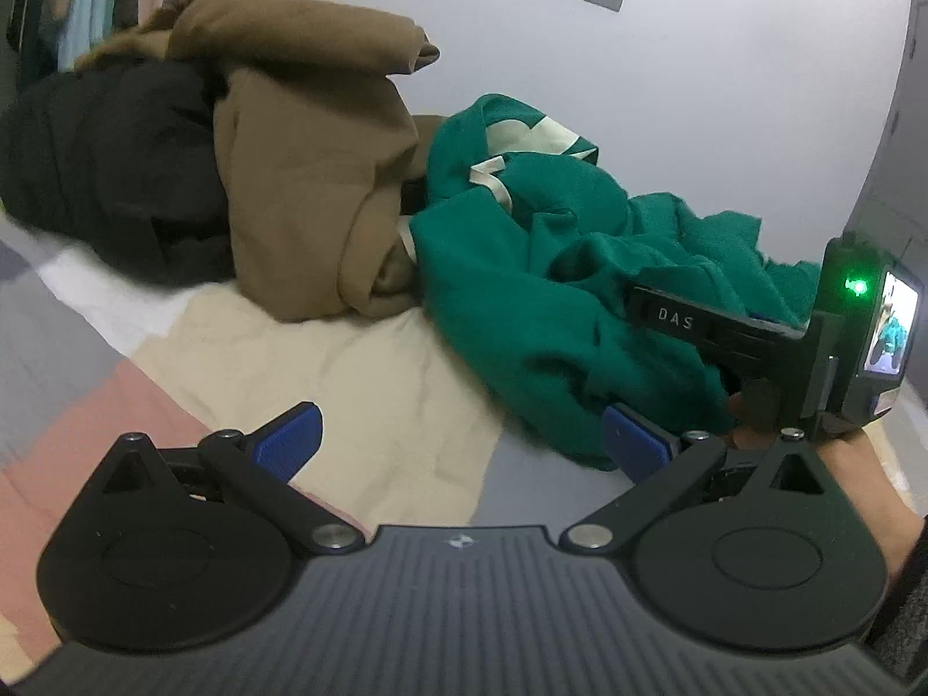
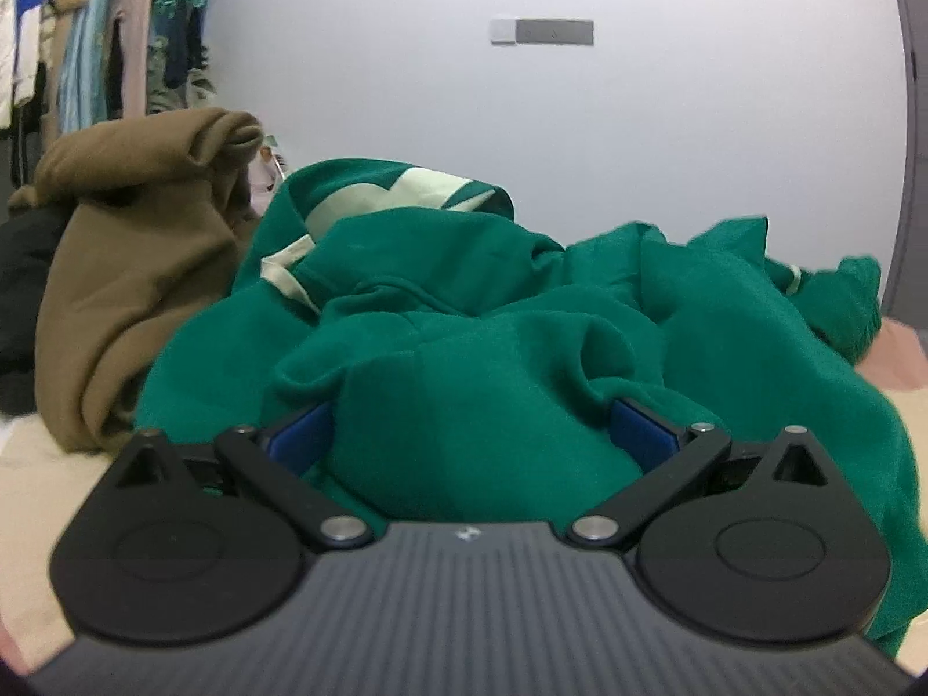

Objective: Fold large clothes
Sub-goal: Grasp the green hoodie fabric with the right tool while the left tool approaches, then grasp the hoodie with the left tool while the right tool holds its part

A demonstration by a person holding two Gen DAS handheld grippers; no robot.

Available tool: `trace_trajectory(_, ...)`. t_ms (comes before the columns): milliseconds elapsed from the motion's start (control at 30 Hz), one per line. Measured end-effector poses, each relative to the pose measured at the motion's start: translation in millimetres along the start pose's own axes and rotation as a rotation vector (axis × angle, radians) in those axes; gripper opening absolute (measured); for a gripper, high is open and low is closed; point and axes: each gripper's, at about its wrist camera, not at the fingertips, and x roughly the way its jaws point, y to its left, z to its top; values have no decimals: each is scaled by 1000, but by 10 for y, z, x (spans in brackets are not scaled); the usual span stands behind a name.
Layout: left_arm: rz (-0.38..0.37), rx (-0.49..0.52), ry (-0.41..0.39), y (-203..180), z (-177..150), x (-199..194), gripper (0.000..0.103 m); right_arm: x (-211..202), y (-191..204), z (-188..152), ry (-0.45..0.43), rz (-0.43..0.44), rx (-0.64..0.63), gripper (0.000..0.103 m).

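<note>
Right gripper: jaws spread wide, with a bulge of the green sweatshirt sitting between the two blue pads. Cloth lies against the inner faces of both pads, yet the jaws are not clamped on it; the bulge fills the gap loosely. Seen from the left wrist view, this same gripper reaches into the sweatshirt from the right, carried by the person's hand, with a green lamp lit on its body.

Left gripper: jaws released and wide apart, nothing between them. Its right pad sits just beside the near hem of the green sweatshirt; its left pad is over bare bedding.

Green sweatshirt: crumpled in a heap on the bed cover, with pale cream panels showing near its far side. It touches a brown garment piled on its left. A black garment lies further left, against the brown one.

Background: a plain wall with a switch plate, and hanging clothes at the far left.
</note>
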Motion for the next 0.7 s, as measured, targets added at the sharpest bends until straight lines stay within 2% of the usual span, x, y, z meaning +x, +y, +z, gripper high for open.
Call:
trace_trajectory(33, 18, -8, -8, 7, -3, -17, 103, -12, -11, 23, 12, 7, 4, 69)
trace_trajectory(67, 39, -7, -18, 1, -9, -39, 103, -28, -5, 44, 24, 2, 2, 56)
trace_trajectory(100, 48, 0, -29, -4, -7, -61, 103, -69, -19, 68, 33, -2, 3, 49)
trace_trajectory(133, 51, 0, -38, -1, -6, -85, 103, -123, -36, 94, 36, 9, 5, 31)
trace_trajectory(167, 48, -9, -42, 12, -3, -110, 103, -180, -44, 124, 36, 11, 3, 26)
trace_trajectory(267, 15, -44, -47, 48, 7, -213, 103, -446, -67, 205, 21, -3, -18, 21)
trace_trajectory(433, 0, -61, -90, 30, 20, -446, 103, -1072, -114, 278, -23, -12, -55, 19)
trace_trajectory(700, -48, -51, -137, -98, -21, -897, 103, -2179, -148, 178, -97, 11, -112, 18)
